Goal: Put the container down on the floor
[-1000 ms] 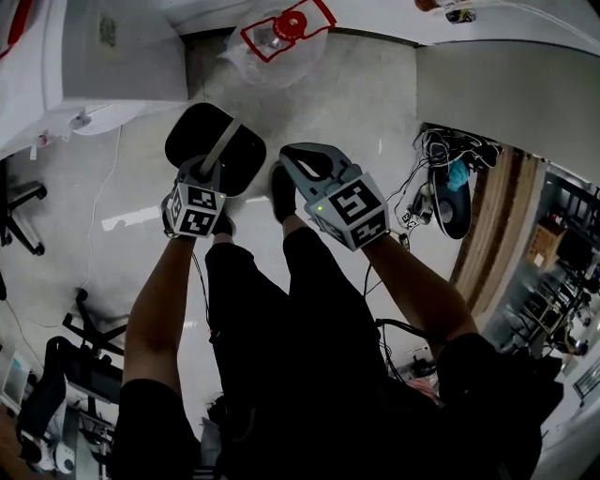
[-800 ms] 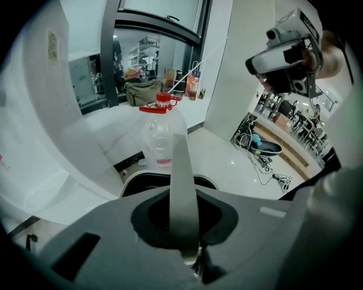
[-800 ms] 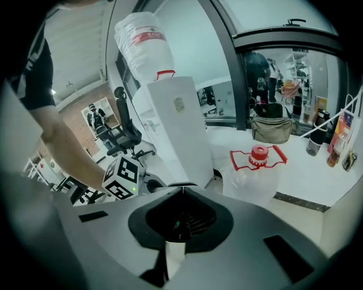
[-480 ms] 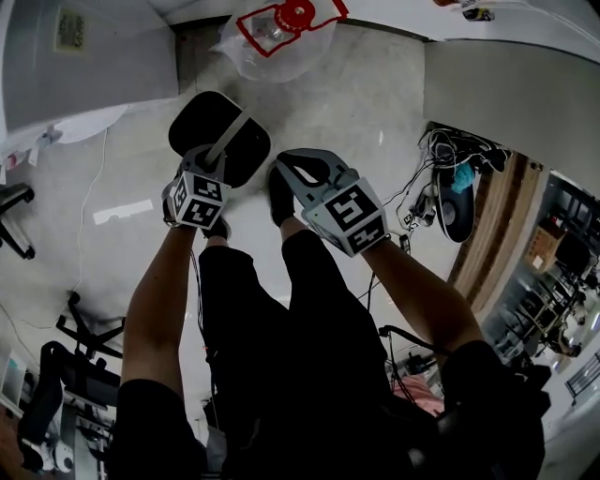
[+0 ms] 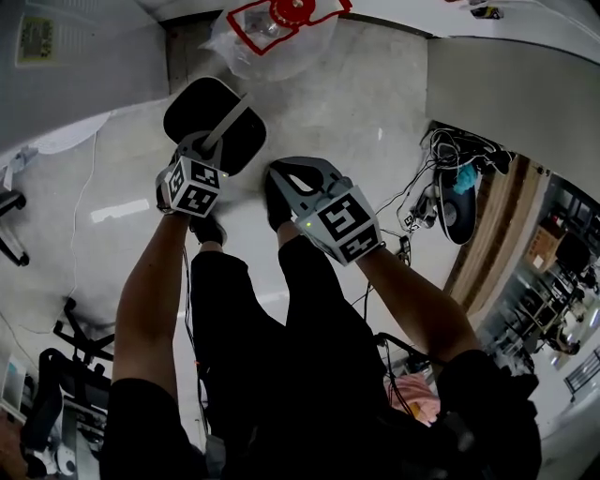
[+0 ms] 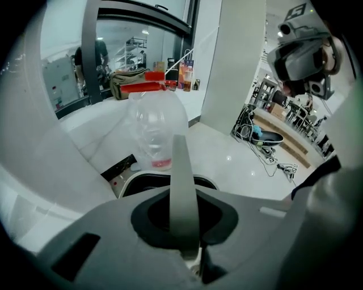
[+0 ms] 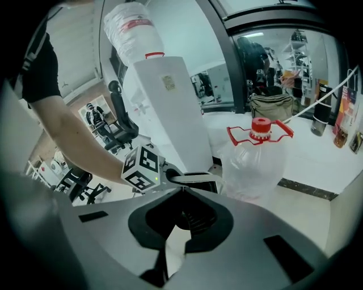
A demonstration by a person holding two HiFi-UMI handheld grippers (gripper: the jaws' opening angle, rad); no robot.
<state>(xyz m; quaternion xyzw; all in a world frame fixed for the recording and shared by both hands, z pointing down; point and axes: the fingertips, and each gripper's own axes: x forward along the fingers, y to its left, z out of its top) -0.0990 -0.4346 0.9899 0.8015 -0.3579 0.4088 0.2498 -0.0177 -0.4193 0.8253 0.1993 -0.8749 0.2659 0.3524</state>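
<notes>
The container (image 5: pixel 192 108) is a black bin with a pale rim and a flat grey handle (image 5: pixel 228 122). It hangs low over the pale floor in the head view. My left gripper (image 5: pixel 210 143) is shut on that handle. In the left gripper view the handle (image 6: pixel 181 181) runs up between the jaws of the left gripper (image 6: pixel 182 212), with the bin's rim (image 6: pixel 139 180) just beyond. My right gripper (image 5: pixel 281 175) is beside the bin at its right, shut with nothing held. In the right gripper view its own tips (image 7: pixel 181 192) meet. Beyond them are the left gripper (image 7: pixel 168 172) and the handle (image 7: pixel 195 178).
A clear water jug with a red carrying handle (image 5: pixel 277 28) stands on the floor just past the bin. A white dispenser cabinet (image 7: pixel 164 107) rises at its left. Cables and a black dish (image 5: pixel 452 192) lie at the right. The person's shoes (image 5: pixel 277 202) stand under the grippers.
Both grippers have come down with the bin, which now hangs closer to the floor and the jug. The left grip on the handle is unchanged.
</notes>
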